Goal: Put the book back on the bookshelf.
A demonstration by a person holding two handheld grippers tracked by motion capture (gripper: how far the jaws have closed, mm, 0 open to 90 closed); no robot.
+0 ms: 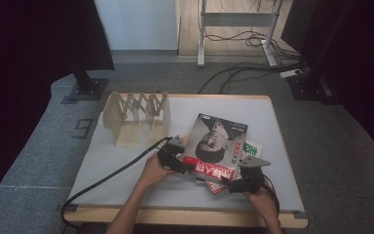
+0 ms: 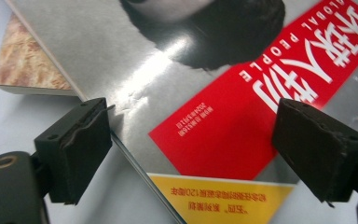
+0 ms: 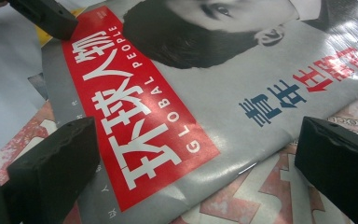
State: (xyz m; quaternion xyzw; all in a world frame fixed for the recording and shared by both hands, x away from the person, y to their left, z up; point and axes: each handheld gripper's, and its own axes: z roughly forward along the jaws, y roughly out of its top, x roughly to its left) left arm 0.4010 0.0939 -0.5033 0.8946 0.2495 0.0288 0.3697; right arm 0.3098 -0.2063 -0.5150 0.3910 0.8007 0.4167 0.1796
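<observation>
- The step in hand is judged to be the taking up of the top magazine [image 1: 215, 146] from a small pile, with one gripper at each near corner of it.
- The left gripper [image 1: 175, 163] is seen at about 8 o'clock of the magazine; in the left gripper view its jaws stand wide apart, with the corner of the cover lying between them, so nothing is grasped yet.
- The right gripper [image 1: 246, 184] is placed at about 5 o'clock of the magazine; in the right gripper view its jaws are also spread, one on each side of the lower edge, and no pinch is made.
- For the next move, it is judged that each pair of jaws must be slid around the thin edge and then closed, so that only the top magazine is caught and not the ones below.
- The magazine [image 3: 205, 93] is lying flat near the middle of the white table [image 1: 121, 170], a little toward 5 o'clock, and it is turned slightly.
- Its cover is glossy grey with a portrait and a red band carrying white characters; light is reflected on it, and a small crease is seen near the left corner.
- A pink and red magazine [image 3: 261, 196] is touched from above by it, and a wooden rack [image 1: 136, 117] stands well apart at 10 o'clock.
</observation>
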